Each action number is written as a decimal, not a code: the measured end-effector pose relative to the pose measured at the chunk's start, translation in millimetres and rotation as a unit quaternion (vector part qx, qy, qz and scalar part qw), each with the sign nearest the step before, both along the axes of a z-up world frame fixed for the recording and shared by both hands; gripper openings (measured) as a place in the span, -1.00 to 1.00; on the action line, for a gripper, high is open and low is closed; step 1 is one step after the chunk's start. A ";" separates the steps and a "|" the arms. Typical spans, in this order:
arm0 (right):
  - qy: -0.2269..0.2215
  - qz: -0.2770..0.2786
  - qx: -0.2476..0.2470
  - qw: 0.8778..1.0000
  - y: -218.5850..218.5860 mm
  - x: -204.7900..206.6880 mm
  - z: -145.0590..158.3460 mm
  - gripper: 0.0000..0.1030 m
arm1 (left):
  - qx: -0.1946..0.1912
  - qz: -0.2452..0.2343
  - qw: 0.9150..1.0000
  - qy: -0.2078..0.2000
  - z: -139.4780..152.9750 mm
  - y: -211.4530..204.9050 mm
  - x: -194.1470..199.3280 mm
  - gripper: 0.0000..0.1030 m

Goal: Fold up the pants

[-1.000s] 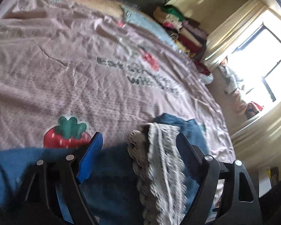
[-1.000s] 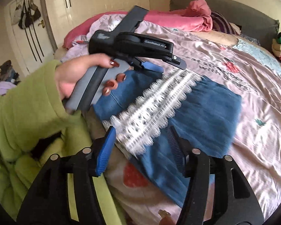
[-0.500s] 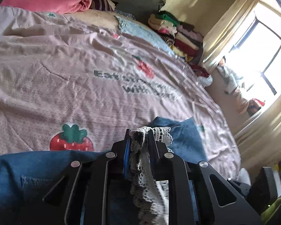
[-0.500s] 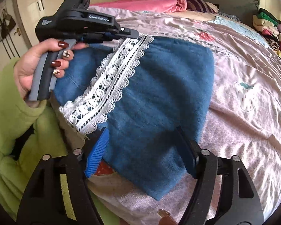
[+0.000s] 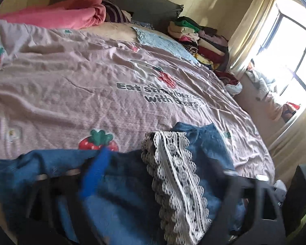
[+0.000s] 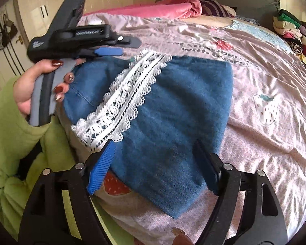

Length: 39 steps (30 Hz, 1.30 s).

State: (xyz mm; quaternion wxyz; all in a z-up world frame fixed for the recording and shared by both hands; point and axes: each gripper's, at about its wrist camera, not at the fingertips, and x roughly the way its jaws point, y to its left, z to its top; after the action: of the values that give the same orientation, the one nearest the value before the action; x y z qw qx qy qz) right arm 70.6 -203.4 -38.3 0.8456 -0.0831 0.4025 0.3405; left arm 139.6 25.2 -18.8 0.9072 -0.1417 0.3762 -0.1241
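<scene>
Blue denim pants [image 6: 183, 102] with a white lace strip [image 6: 128, 98] lie folded on the pink strawberry bedspread [image 6: 265, 85]. My left gripper [image 5: 163, 159] is motion-blurred, its jaws opening wide over the lace strip [image 5: 173, 173] and the pants [image 5: 206, 143], with no pad on the cloth. In the right wrist view a hand [image 6: 30, 89] holds the left gripper [image 6: 128, 47] just above the pants' far left corner. My right gripper [image 6: 154, 143] hovers over the near edge of the pants. Its jaws are opening, the denim lies below them, and the pads press nothing.
A person's green sleeve [image 6: 14, 153] fills the left. A pink blanket [image 5: 67, 14] lies by the headboard. Folded clothes [image 5: 197, 38] are stacked at the bed's far right corner. White wardrobe doors [image 6: 51, 4] stand behind, and a bright window [image 5: 285, 61] is at the right.
Half a second ago my left gripper was shut on the lace strip; now it has let go and stands wide. The right jaws have widened and the pants lie flatter.
</scene>
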 end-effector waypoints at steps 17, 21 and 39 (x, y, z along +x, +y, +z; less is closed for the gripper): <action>-0.028 -0.037 0.022 0.999 -23.8 -0.9 22.2 0.68 | 0.005 0.027 1.000 -0.001 18.7 11.1 -60.7 0.91; -0.033 -0.043 0.026 0.998 -30.8 -2.3 24.6 0.68 | 0.005 0.015 1.000 0.007 15.3 3.9 -76.1 0.91; -0.020 -0.052 0.038 0.998 -48.5 -2.7 14.5 0.68 | 0.038 -0.100 0.991 0.082 -33.0 -70.9 -100.8 0.08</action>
State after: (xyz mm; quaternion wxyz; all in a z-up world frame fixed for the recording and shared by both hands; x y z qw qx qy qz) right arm 67.9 -251.9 -23.8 0.8724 -0.0365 0.3762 0.3098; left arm 38.7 -45.7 -51.8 0.8612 -0.0781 0.4658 -0.1879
